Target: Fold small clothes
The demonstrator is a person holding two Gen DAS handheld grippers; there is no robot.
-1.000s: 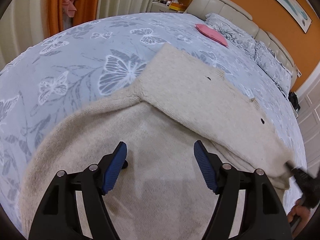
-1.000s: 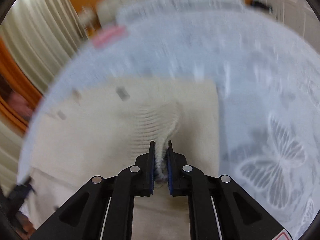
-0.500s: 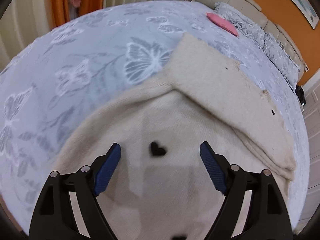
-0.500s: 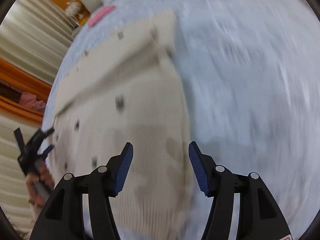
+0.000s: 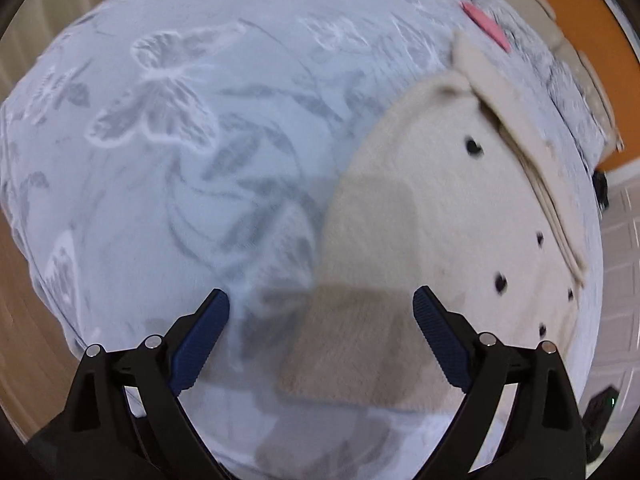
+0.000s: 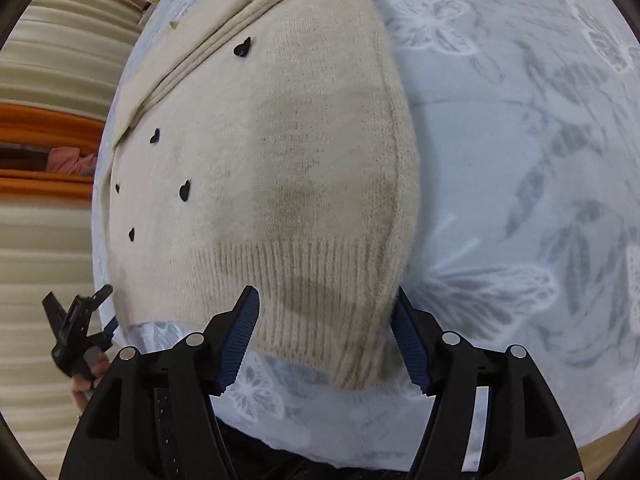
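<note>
A small cream knit sweater (image 6: 280,152) with small black hearts lies flat on the bed, one sleeve folded across its top. It also shows in the left wrist view (image 5: 432,216). My right gripper (image 6: 326,320) is open and empty, its jaws on either side of the ribbed hem's near corner. My left gripper (image 5: 320,324) is open and empty above the sweater's near left corner. The left gripper also shows at the left edge of the right wrist view (image 6: 76,332).
The bedspread (image 5: 180,140) is pale blue with butterfly prints. A pink folded item (image 5: 486,26) lies near grey pillows (image 5: 568,92) and the cream headboard. Curtains (image 6: 48,60) hang on one side. The bed's near edge is just below both grippers.
My right gripper let go of the sweater's fabric and opened, then drew back to the hem corner. My left gripper pulled back toward the sweater's near left corner, staying open.
</note>
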